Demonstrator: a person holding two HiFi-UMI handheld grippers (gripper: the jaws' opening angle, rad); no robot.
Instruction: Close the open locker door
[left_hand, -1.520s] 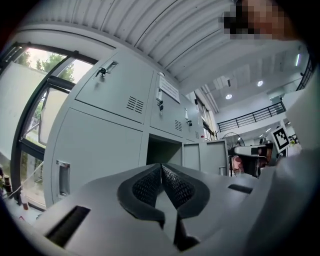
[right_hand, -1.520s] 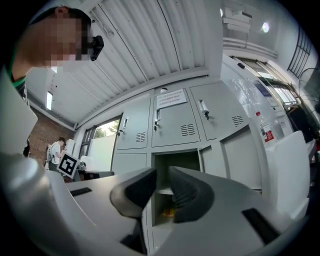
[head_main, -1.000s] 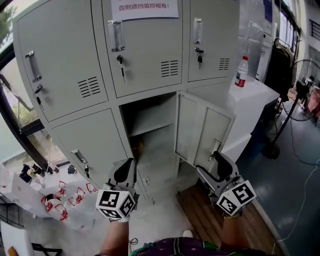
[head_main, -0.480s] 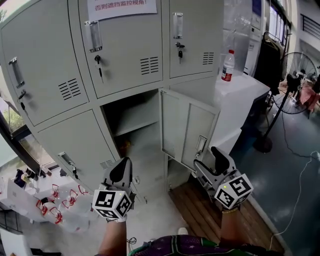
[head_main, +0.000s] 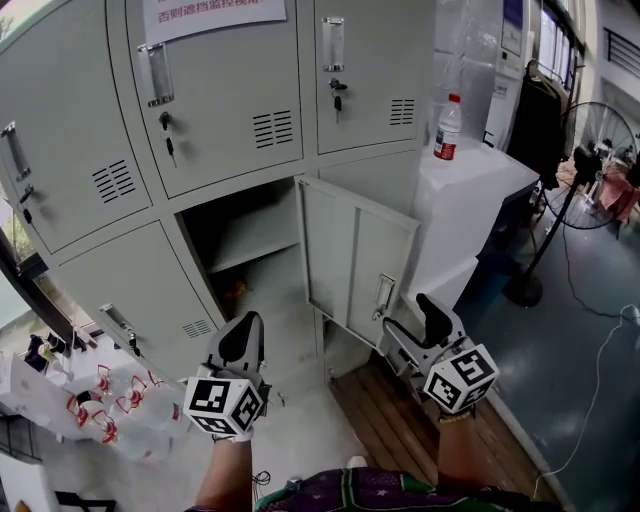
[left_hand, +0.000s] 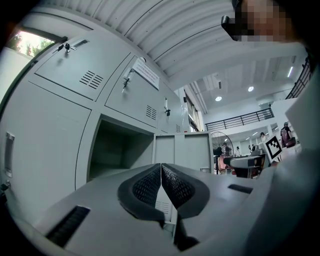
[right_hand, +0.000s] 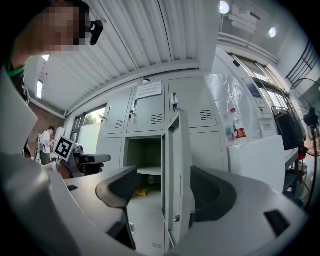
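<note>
Grey lockers (head_main: 90, 160) fill the wall ahead. One lower door (head_main: 360, 265) stands swung well out from its locker (head_main: 240, 230). It is hinged on the right side of the opening, with its ribbed face toward the person and its latch (head_main: 384, 295) near the free edge. Something small and yellow (head_main: 232, 292) lies inside under a shelf, back from the opening.

The right gripper (right_hand: 164, 187) is nearest the door, jaws wide with nothing pinched. Its own view looks almost along the door's edge, which lines up between the jaws but farther ahead. In the head view it sits just beside the free edge and seems not to touch it. The left gripper (left_hand: 161, 182) hangs in front of the opening, pads pressed together and empty.

The step in hand looks like the approach before the push. To do it well, I would bring the right gripper round to the side of the door that faces away from the opening. It should meet the door near the free edge at latch height for leverage, then sweep along the hinge arc, not straight in. The left gripper should be out of the doorway first, or the door may trap it. A firm last press should seat the latch.

Off to the right, a bottle (head_main: 447, 128) stands on a white cabinet (head_main: 490, 190), likely out of the swing.
</note>
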